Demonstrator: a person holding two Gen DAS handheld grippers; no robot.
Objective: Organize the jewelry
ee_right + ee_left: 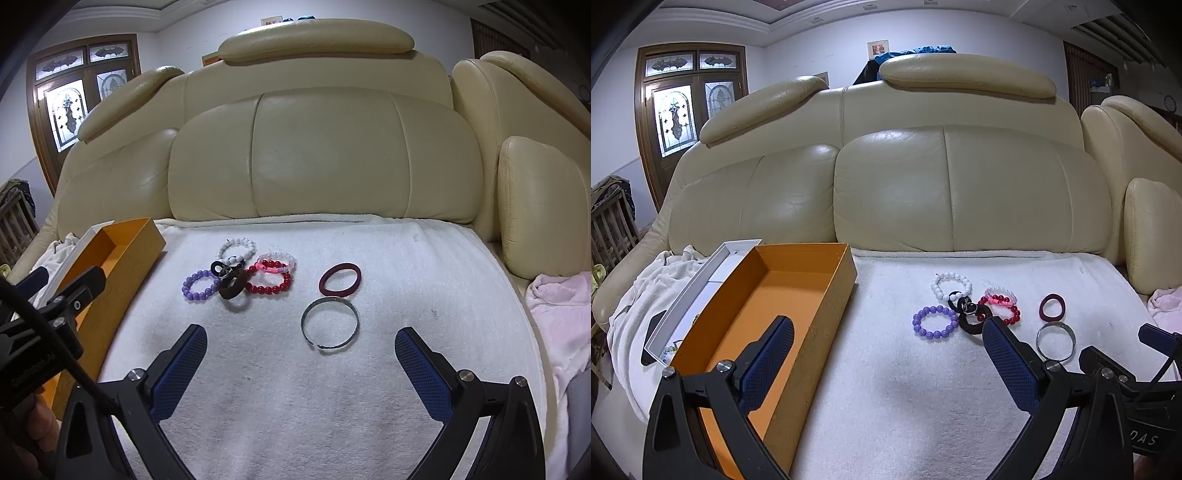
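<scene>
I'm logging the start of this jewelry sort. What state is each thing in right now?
Orange box: open, nothing visible inside.
Left gripper: open, holding nothing.
Right gripper: open, holding nothing.
Metal bangle: lying flat alone on the white towel, its gap facing the camera.
Maroon ring: flat, apart from the rest.
Purple bead bracelet: flat, at the cluster's edge.
Red bead bracelet: flat, overlapped by neighbours.

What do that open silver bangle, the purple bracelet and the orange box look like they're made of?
The silver bangle looks like thin metal: a shiny grey band with a gap in its ring. The purple bracelet is a ring of smooth, glossy round beads, glass, stone or plastic; I cannot tell which. The orange box seems matte cardboard, with thin flat walls and no shine.
</scene>
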